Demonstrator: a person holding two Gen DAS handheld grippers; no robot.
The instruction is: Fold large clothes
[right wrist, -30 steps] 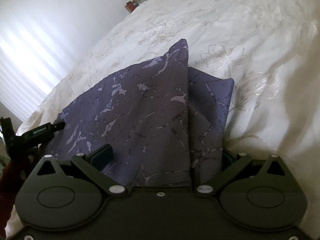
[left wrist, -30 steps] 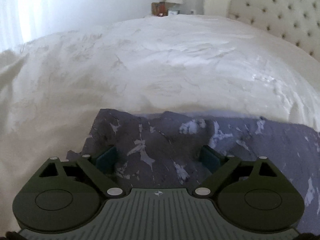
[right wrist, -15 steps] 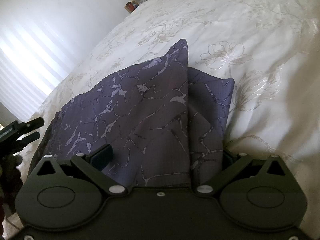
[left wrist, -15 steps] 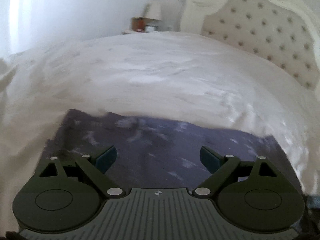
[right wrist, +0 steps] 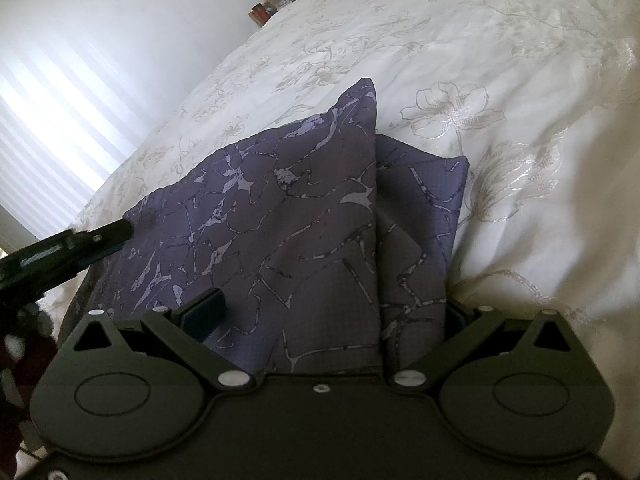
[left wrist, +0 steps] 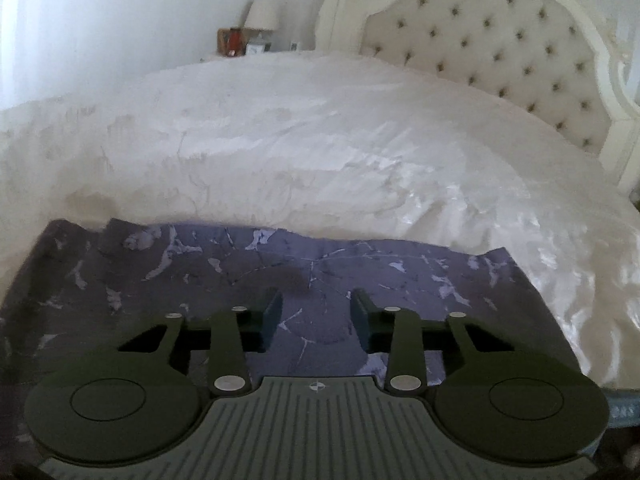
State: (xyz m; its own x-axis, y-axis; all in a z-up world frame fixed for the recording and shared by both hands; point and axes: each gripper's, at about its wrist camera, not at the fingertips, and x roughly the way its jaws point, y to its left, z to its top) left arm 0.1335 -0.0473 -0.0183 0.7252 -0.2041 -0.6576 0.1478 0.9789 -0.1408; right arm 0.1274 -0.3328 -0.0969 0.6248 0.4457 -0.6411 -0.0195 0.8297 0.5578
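A purple garment [left wrist: 280, 280] with a pale marbled print lies folded on the white floral bedspread [left wrist: 320, 140] of the bed, at the edge farthest from the tufted headboard [left wrist: 500, 52]. In the left wrist view the left gripper [left wrist: 316, 316] hangs just above the cloth, its jaws partly apart with bare fabric showing between the two pads and nothing pinched. The garment spreads flat to both sides of this gripper, its far edge running roughly straight across, toward the headboard side. In the right wrist view the right gripper [right wrist: 332, 316] has its jaws spread wide, and the garment [right wrist: 300, 220] fills the gap between them; the cloth bunches up against the right finger and hides its pad, while the left pad [right wrist: 204, 312] sits on or just over the fabric. Whether the fingers press the cloth cannot be told. Here the garment shows a top layer rising to a point and a lower layer peeking out beside it. The left gripper [right wrist: 80, 244] shows in this view too, at the garment's opposite edge. A lamp [left wrist: 262, 16] stands beyond the bed, beside the headboard.
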